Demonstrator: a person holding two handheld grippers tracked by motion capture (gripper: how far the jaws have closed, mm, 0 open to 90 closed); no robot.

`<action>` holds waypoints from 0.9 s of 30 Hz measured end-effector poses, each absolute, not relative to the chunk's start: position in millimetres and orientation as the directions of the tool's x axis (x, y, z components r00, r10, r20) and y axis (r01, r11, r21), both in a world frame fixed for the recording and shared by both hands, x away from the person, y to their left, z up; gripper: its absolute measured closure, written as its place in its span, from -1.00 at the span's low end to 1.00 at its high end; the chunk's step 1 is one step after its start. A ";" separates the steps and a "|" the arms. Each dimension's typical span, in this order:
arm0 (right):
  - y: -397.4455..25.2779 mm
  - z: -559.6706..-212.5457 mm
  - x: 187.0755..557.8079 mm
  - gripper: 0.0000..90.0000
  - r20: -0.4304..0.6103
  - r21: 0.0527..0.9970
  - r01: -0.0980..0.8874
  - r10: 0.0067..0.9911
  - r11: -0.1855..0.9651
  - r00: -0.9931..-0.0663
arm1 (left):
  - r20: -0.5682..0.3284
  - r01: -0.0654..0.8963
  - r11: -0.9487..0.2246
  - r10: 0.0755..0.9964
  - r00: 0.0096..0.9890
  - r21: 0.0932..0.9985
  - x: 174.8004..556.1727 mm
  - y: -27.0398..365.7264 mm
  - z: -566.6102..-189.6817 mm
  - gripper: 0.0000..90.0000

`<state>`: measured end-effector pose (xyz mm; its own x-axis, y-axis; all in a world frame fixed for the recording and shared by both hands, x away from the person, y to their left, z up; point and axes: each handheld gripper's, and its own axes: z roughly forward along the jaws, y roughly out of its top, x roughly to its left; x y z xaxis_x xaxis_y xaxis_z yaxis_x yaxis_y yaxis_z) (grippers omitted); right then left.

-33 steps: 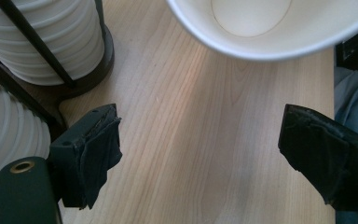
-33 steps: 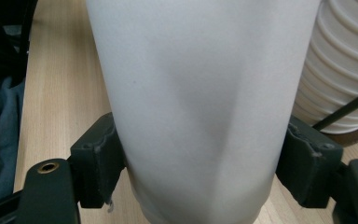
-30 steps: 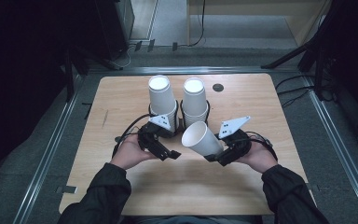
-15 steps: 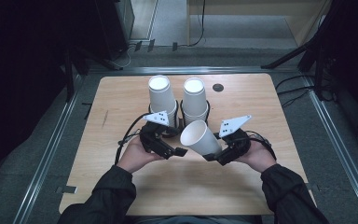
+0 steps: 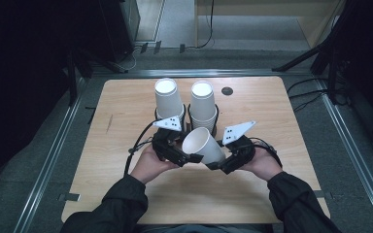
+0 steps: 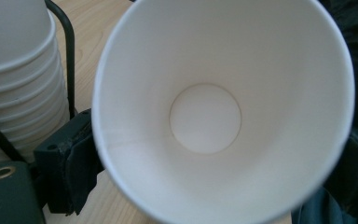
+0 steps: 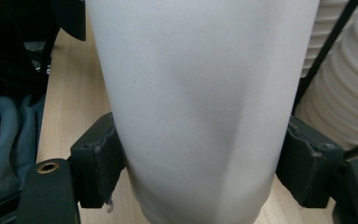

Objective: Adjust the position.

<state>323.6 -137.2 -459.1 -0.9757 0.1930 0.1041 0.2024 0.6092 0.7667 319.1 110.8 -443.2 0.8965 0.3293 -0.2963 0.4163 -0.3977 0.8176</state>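
A single white paper cup [image 5: 204, 145] hangs tilted over the table's middle, its mouth up and to the left. My right gripper [image 5: 219, 165] is shut on its lower wall; in the right gripper view the cup [image 7: 200, 116] shows a slight dent between the two pads [image 7: 98, 163]. My left gripper [image 5: 190, 156] meets the cup at its rim end. The left gripper view looks straight into the cup's mouth [image 6: 205, 116], with a jaw on each side of the rim and one pad [image 6: 72, 163] against the wall. That left gripper [image 6: 214, 161] stands wide open.
Two stacks of upturned paper cups [image 5: 167, 99] [image 5: 203, 102] stand in black wire holders [image 6: 67, 46] just behind the grippers. A small dark disc [image 5: 227, 91] lies at the back right of the wooden table [image 5: 126, 111]. Metal rails run along both sides.
My left gripper has moved right, from beside the left stack to the cup's rim. The right gripper has carried the cup slightly left and up to meet it.
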 end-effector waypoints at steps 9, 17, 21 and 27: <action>-131.8 -461.0 322.1 -0.46 0.107 0.763 0.202 0.189 0.614 -0.976 | -0.269 0.387 -0.396 0.321 0.908 0.833 316.1 110.3 -440.3 -0.66; -131.1 -461.9 322.1 -0.48 0.111 0.758 0.208 0.191 0.619 -0.975 | -0.276 0.392 -0.421 0.310 0.910 0.818 317.5 111.9 -437.9 -0.58; -131.0 -463.1 323.5 -0.70 0.150 0.752 0.250 0.211 0.610 -0.966 | -0.267 0.387 -0.434 0.313 0.911 0.813 318.0 114.6 -436.3 -0.57; -135.0 -461.2 324.7 -0.70 0.169 0.758 0.262 0.209 0.597 -0.963 | -0.246 0.380 -0.470 0.323 0.914 0.797 320.0 119.5 -435.0 -0.57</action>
<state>324.7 -135.0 -461.2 -0.9633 0.2085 0.1691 0.2623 0.5966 0.7585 320.0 119.5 -435.0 0.9141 0.3226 -0.2457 0.3800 -0.4699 0.7967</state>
